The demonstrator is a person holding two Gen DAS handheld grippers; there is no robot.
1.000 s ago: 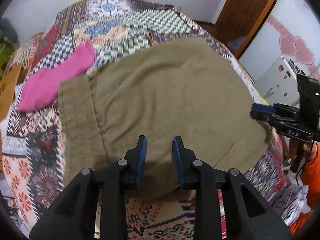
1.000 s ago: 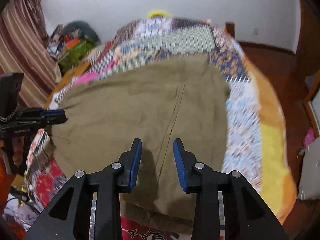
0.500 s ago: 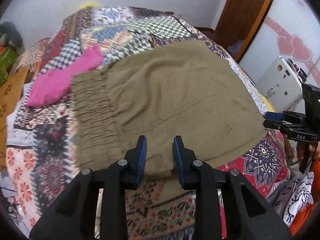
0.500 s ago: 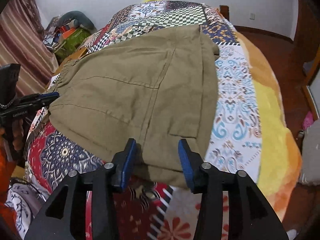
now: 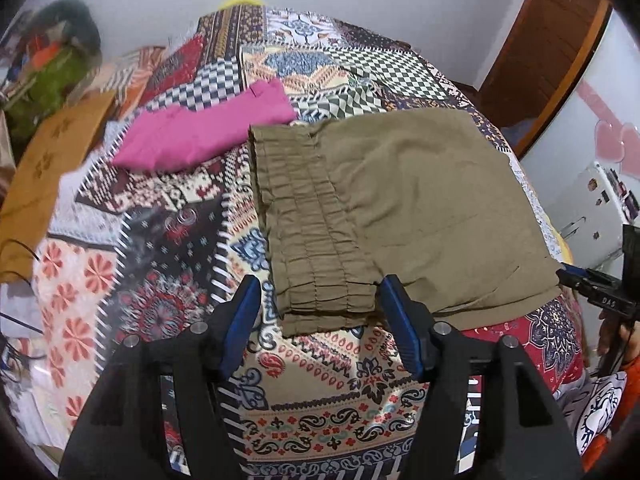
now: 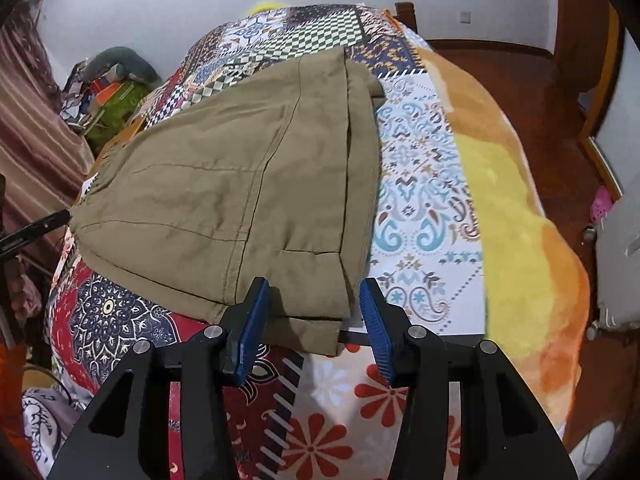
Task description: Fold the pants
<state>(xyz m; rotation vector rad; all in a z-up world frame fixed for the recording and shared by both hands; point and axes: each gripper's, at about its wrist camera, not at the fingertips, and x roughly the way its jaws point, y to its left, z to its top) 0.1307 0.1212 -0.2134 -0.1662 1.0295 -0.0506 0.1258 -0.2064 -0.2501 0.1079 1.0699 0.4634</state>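
The olive pants (image 5: 408,208) lie folded flat on the patchwork bed cover, elastic waistband (image 5: 312,240) toward my left gripper. My left gripper (image 5: 320,320) is open and empty, its blue pads just short of the waistband's near corner. In the right wrist view the pants (image 6: 240,184) show their stacked leg hems at the near edge. My right gripper (image 6: 310,320) is open and empty, its pads either side of the hem corner, not touching it. The right gripper's tip (image 5: 592,288) shows at the far right of the left wrist view.
A folded pink garment (image 5: 200,132) lies beyond the waistband. The patchwork bed cover (image 5: 168,248) and a yellow-orange blanket (image 6: 520,220) cover the bed. A cardboard box (image 5: 48,168) and clutter stand at the left. A white appliance (image 5: 588,200) stands at the right.
Both grippers opened, let go of the pants and drew back toward the bed's near edge. The pants have settled flat on the cover.
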